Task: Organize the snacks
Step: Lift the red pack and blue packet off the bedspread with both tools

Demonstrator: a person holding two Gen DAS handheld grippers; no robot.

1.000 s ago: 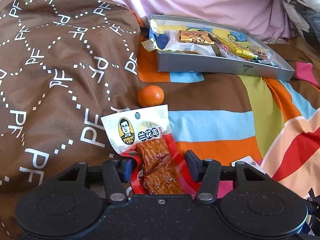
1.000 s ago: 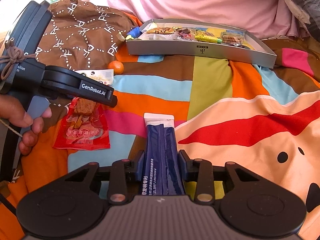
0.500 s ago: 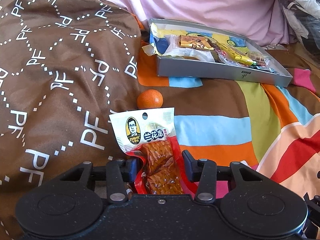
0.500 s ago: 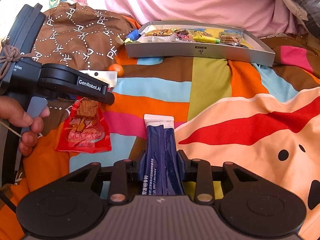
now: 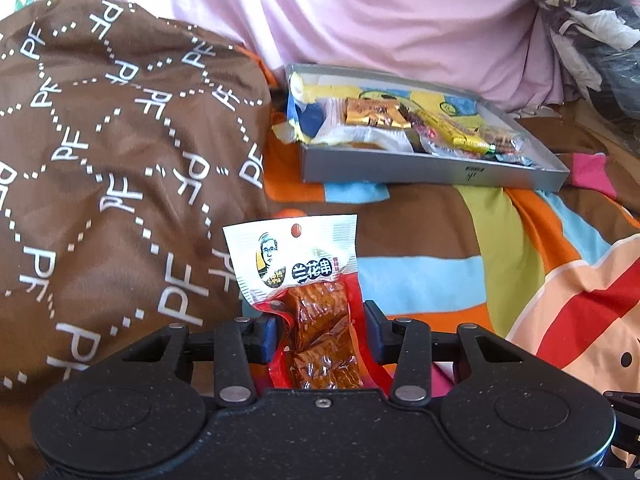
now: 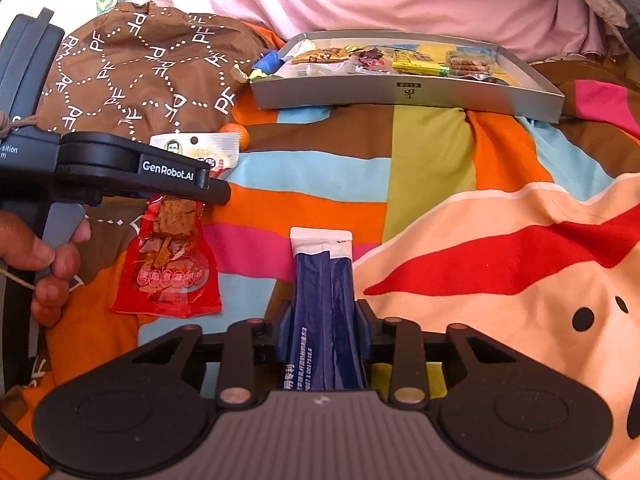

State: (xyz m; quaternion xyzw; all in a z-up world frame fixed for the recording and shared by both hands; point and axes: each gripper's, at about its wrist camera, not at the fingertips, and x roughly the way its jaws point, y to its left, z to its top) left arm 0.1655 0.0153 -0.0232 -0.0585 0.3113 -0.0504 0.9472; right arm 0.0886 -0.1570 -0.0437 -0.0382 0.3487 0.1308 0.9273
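Observation:
A red and white dried-tofu snack packet (image 5: pixel 296 256) stands tilted up between the fingers of my left gripper (image 5: pixel 319 320). The jaws are closing and the pads press its red sides. In the right wrist view the same packet (image 6: pixel 172 268) hangs under the left gripper (image 6: pixel 216 194), its lower end on the blanket. My right gripper (image 6: pixel 323 316) is shut on a long dark blue sachet (image 6: pixel 322 280) with a white end, lying on the blanket. A grey tray (image 5: pixel 400 168) with several wrapped snacks sits farther back, also seen as the tray (image 6: pixel 360 94).
A small mandarin (image 6: pixel 240 136) lies between the tofu packet and the tray, mostly hidden in the left wrist view. A brown patterned cloth mound (image 5: pixel 100 160) rises on the left. Pink fabric (image 5: pixel 360 20) backs the tray. A person's hand (image 6: pixel 52 260) grips the left handle.
The left jaws have closed in on the tofu packet, and its white top has tipped up in front of the mandarin. The right jaws have tightened on the blue sachet.

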